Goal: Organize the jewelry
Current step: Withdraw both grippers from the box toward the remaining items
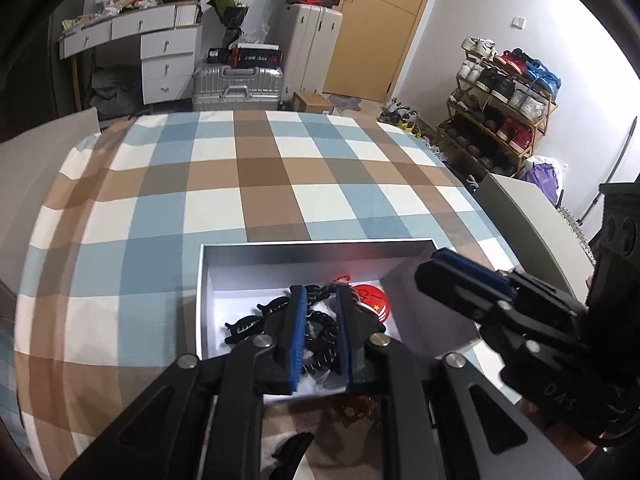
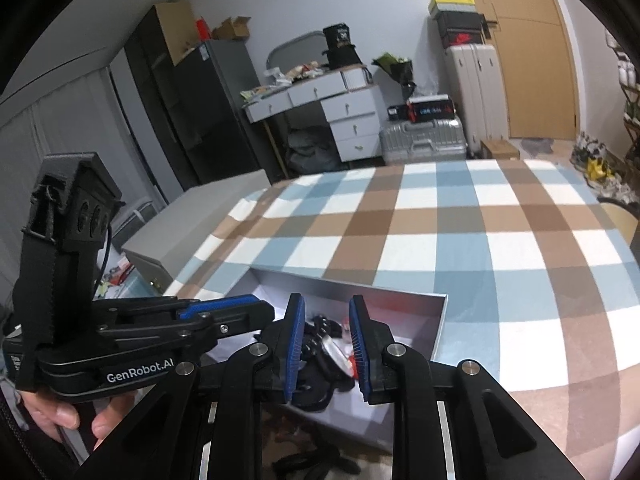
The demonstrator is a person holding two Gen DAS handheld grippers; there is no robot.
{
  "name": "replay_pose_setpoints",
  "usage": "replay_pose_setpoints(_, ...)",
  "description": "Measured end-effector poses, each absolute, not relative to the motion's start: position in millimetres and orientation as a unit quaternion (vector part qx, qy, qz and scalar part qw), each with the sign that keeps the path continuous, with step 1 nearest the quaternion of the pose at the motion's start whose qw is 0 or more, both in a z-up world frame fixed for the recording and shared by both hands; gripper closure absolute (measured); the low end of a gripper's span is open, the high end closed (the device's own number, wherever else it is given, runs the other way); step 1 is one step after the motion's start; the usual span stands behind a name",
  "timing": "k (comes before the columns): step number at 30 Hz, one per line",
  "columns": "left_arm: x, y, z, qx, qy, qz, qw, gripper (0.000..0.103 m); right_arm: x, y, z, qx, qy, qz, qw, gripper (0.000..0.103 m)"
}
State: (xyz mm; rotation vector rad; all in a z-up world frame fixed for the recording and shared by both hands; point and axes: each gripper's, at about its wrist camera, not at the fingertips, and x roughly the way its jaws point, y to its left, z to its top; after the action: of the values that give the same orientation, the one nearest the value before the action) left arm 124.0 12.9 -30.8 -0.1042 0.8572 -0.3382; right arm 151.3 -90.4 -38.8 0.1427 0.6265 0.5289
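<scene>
Two claws hang over one shallow grey box (image 1: 320, 250) on the checked bedspread (image 1: 260, 176), and the jewelry already sits inside it. My left claw (image 1: 322, 322) points steeply down into the box — its blue pads are a narrow gap apart, and a black chain (image 1: 326, 338) lies in that gap. I cannot tell whether the pads actually press it, so I would not call it held. Black hair clips (image 1: 244, 324) lie just left of the chain, a red round piece (image 1: 374, 300) just right.

My right claw (image 2: 326, 338) comes in from the right side of the box, tilted less steeply, jaws slightly apart with nothing between the pads (the heap shows through the gap, lower down). The left one is plainly nearer the pile. The chain runs roughly along the left claw's pointing line — so a straight closing should catch it across its width. A hand (image 2: 60, 412) grips the left handle.
</scene>
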Motion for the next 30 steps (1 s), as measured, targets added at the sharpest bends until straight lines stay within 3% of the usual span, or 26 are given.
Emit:
replay_pose_setpoints(4,114,17,-21,-0.052,0.396,-0.157,0.903,0.068,134,-96,-29,0.070,0.288,0.256,0.920,0.078)
replay_pose_setpoints(11,91,16,-12,-0.033,0.378,-0.138,0.915,0.067,101,-100,-27,0.061,0.283,0.250,0.924,0.073)
replay_pose_setpoints(15,75,15,-10,-0.026,0.374,-0.124,0.919,0.066,78,-106,-27,0.061,0.270,0.232,0.933,0.057)
replay_pose_setpoints(17,67,17,-10,-0.027,0.370,-0.115,0.921,0.057,69,-109,-28,0.065,0.267,0.232,0.933,0.057)
replay_pose_setpoints(19,59,19,-10,-0.030,0.362,-0.107,0.925,0.037,61,-111,-29,0.067,0.269,0.233,0.932,0.052)
replay_pose_setpoints(24,42,22,-12,-0.026,0.347,-0.093,0.933,0.033,48,-110,-37,0.062,0.271,0.230,0.933,0.033)
replay_pose_setpoints(28,36,22,-27,-0.026,0.360,-0.079,0.929,0.019,45,-107,-50,0.058,0.288,0.230,0.928,0.032)
replay_pose_setpoints(30,32,22,-34,-0.022,0.370,-0.076,0.926,0.018,44,-107,-57,0.059,0.295,0.228,0.926,0.029)
